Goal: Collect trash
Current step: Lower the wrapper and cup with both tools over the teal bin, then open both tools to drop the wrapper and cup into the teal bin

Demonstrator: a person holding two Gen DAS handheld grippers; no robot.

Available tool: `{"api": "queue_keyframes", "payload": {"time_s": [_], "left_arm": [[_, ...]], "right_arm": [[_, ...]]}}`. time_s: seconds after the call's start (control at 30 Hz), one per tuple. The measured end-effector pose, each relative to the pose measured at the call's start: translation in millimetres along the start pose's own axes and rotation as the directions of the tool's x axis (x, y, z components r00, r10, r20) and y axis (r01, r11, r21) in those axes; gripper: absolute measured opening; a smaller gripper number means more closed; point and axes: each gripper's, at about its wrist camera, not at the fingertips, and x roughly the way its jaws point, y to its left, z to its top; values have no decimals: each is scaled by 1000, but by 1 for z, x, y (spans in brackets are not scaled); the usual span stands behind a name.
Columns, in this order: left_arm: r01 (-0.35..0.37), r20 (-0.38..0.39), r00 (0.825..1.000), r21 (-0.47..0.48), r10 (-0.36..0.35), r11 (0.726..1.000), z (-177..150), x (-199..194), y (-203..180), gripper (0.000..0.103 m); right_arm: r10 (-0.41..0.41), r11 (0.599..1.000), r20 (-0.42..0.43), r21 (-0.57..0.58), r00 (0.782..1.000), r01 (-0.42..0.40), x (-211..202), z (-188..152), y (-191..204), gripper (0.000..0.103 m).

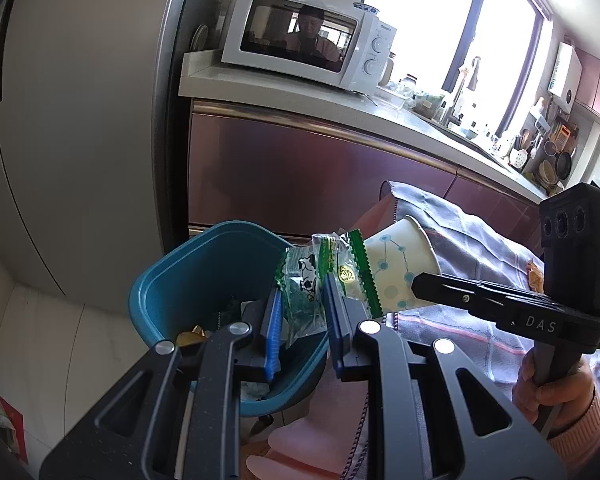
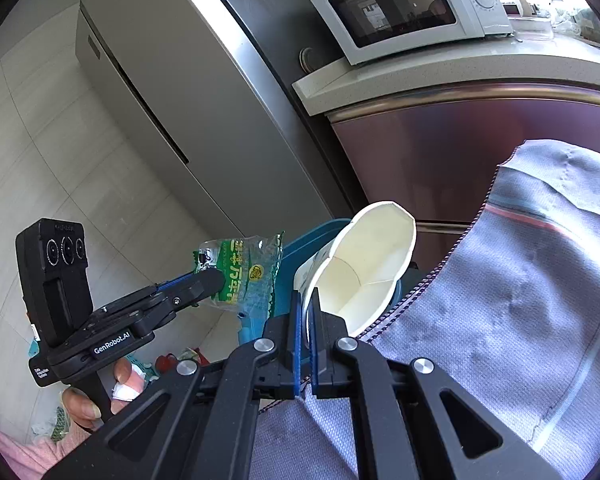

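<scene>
My left gripper [image 1: 302, 296] is shut on a green and clear plastic wrapper [image 1: 306, 280] and holds it over the teal bin [image 1: 188, 276]. The wrapper also shows in the right wrist view [image 2: 248, 276], pinched by the left gripper [image 2: 214, 278]. My right gripper [image 2: 307, 300] is shut on the rim of a crushed white paper cup [image 2: 364, 264] with blue dots, next to the bin [image 2: 300, 240]. In the left wrist view the cup [image 1: 396, 268] sits just right of the wrapper, held by the right gripper [image 1: 418, 282].
The bin holds some trash, including a gold piece [image 1: 190, 338]. A table with a grey-blue cloth [image 2: 520, 320] is to the right. A fridge [image 1: 80, 140], a counter with a microwave [image 1: 304, 40] and maroon cabinets [image 1: 300, 176] stand behind.
</scene>
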Motion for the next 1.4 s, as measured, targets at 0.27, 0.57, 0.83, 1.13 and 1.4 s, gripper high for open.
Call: {"api": "queue_keyframes", "payload": {"time_s": [0.27,0.57,0.83,1.13,1.4], "left_arm": [[-19,-11,1000,-18,19,1000,-2,9,6,20],[-34,-15,999,-34,33,999,-3,15,11,20],[-43,-20,999,-49,42,998,-4,19,18,20],[-53,-34,998,-66,51,996,-7,26,25,20],[-66,-48,997,-73,63,995,-10,34,31,20]], "right_arm": [[-12,1000,-37,-5,999,12,19,5,-2,2],[-24,1000,-71,-17,997,23,39,4,-1,2],[-39,999,-94,-10,995,39,51,10,-5,2],[-51,999,-121,-19,991,49,57,10,-5,2],[-61,998,-147,-21,987,59,67,15,-6,2]]}}
